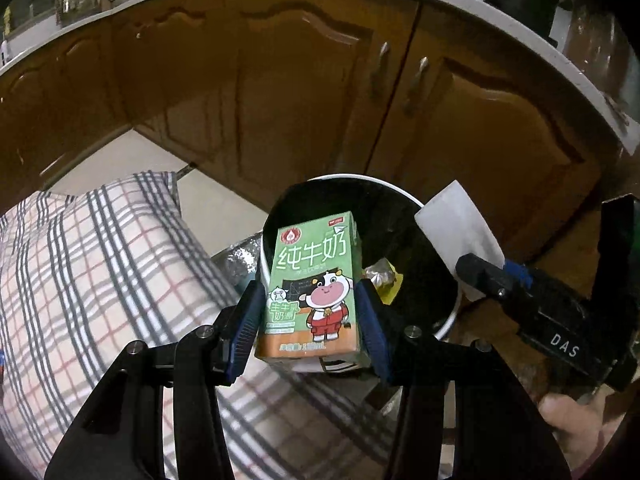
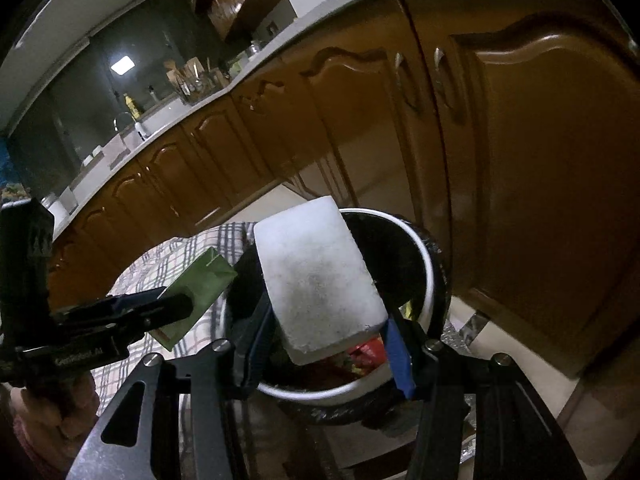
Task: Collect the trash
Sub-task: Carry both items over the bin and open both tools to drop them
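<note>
My left gripper is shut on a green milk carton with a cartoon cow, held upright over the near rim of the round bin, which has a white rim and a black liner. My right gripper is shut on a white foam block, held over the same bin. In the left wrist view the right gripper enters from the right with the foam block above the bin's far side. In the right wrist view the left gripper and the carton sit at the left.
Trash lies inside the bin: yellow wrapping and red scraps. Brown cabinet doors with metal handles stand close behind the bin under a grey counter edge. A checked cloth lies at the left. A person's hand holds the right gripper.
</note>
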{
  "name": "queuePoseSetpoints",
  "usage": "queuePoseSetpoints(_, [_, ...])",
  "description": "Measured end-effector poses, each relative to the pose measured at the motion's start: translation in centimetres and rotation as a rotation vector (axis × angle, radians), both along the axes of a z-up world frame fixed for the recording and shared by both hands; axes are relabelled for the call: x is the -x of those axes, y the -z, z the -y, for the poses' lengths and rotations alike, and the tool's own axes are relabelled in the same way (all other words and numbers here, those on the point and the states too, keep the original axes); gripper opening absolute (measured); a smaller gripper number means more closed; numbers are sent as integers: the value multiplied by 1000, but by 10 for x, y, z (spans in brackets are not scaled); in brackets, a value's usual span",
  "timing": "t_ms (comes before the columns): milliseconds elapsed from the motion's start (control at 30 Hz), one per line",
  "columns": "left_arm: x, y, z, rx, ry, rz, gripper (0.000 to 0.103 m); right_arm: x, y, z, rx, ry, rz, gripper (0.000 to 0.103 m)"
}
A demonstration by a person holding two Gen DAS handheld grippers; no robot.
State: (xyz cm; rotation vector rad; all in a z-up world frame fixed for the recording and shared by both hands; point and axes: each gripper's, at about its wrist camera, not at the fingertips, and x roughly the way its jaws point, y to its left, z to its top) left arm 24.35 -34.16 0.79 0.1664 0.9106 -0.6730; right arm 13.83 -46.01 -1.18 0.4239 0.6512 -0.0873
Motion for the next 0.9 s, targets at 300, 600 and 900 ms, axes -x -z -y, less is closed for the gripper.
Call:
queuePoseSetpoints(300, [-15, 11, 21, -27, 2, -17, 47, -19, 11, 9, 3, -3, -60, 52])
queuePoseSetpoints(600, [-20, 15, 36, -38, 20, -25, 48, -34, 15, 20, -13, -18, -97, 58])
queuePoseSetpoints(900, [-19, 19, 17, -1, 2, -45, 57, -24, 17, 25, -58, 5, -73, 62])
